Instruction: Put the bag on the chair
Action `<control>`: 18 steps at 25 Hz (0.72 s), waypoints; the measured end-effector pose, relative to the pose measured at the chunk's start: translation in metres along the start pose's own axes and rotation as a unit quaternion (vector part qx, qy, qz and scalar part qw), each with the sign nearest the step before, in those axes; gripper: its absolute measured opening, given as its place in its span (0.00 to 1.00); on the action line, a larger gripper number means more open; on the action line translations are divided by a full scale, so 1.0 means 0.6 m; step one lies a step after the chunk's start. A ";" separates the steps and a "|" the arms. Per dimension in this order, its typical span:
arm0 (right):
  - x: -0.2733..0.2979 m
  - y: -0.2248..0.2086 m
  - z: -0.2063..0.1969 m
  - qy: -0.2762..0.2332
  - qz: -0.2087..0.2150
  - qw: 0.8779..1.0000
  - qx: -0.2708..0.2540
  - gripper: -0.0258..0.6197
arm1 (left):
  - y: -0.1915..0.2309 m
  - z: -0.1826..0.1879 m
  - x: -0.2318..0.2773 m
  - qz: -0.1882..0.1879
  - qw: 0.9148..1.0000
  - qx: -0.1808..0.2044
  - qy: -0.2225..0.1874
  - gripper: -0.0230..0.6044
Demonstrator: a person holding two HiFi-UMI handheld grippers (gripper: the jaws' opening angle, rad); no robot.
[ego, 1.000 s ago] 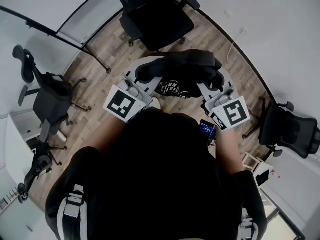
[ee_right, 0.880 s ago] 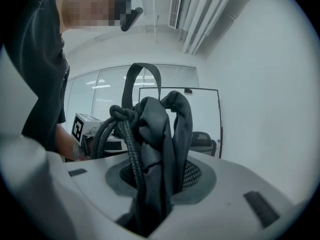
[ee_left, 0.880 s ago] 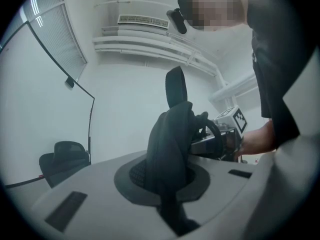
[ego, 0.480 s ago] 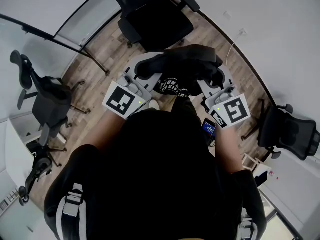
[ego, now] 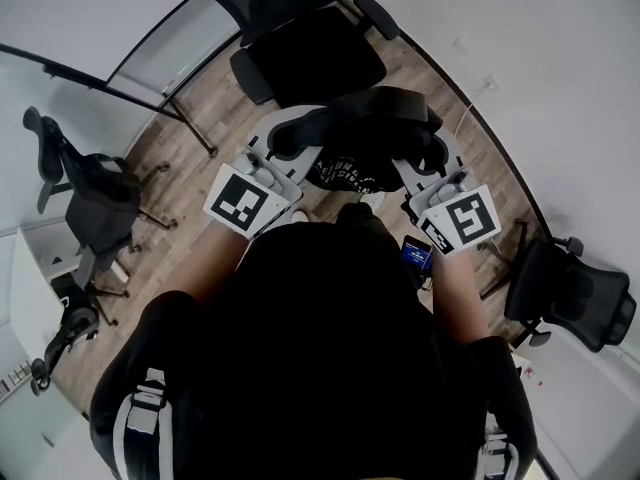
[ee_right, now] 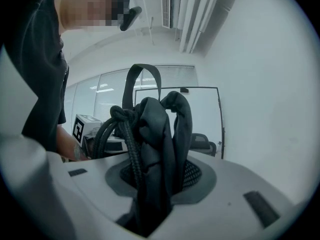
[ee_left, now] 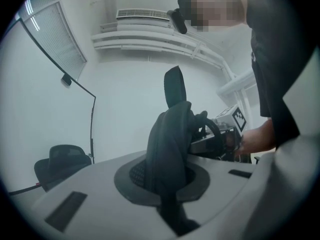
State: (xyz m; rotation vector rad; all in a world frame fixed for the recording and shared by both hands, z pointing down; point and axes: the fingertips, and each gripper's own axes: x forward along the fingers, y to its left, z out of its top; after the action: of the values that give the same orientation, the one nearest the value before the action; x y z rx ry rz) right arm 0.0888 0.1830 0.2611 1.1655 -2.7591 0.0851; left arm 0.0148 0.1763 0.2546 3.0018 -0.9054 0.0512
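A black drawstring bag [ego: 365,138] hangs between my two grippers, held up in front of the person. My left gripper [ego: 288,140] is shut on a fold of the bag's fabric [ee_left: 167,149] at its left end. My right gripper [ego: 428,146] is shut on bunched fabric and a black cord [ee_right: 150,154] at the bag's right end. A black office chair [ego: 305,53] with armrests stands on the wood floor just beyond the bag, its seat facing me.
Another black chair [ego: 95,198] stands at the left and a third [ego: 575,293] at the right. A glass partition with a black frame [ego: 150,53] runs along the far left. White walls close the room at the back and right.
Both grippers and the bag have moved toward the chair ahead, which now sits closer beneath the bag. The grips have not changed.
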 end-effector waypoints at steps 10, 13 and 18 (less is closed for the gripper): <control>-0.020 -0.174 0.004 -0.006 0.033 0.999 -0.004 0.25 | 0.005 0.004 0.168 0.036 0.999 -0.003 0.012 0.09; -0.033 -0.217 0.002 -0.007 0.046 0.999 -0.006 0.25 | -0.003 0.010 0.212 0.052 0.999 0.001 0.006 0.09; -0.044 -0.275 0.006 -0.013 0.066 0.998 -0.009 0.25 | -0.006 0.016 0.269 0.080 0.997 0.005 0.008 0.09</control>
State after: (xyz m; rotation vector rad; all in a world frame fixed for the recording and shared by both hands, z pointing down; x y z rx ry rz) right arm 0.2248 0.0862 0.2530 0.9856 -2.8518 0.0597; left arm 0.1515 0.0897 0.2503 2.9263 -1.1455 0.0813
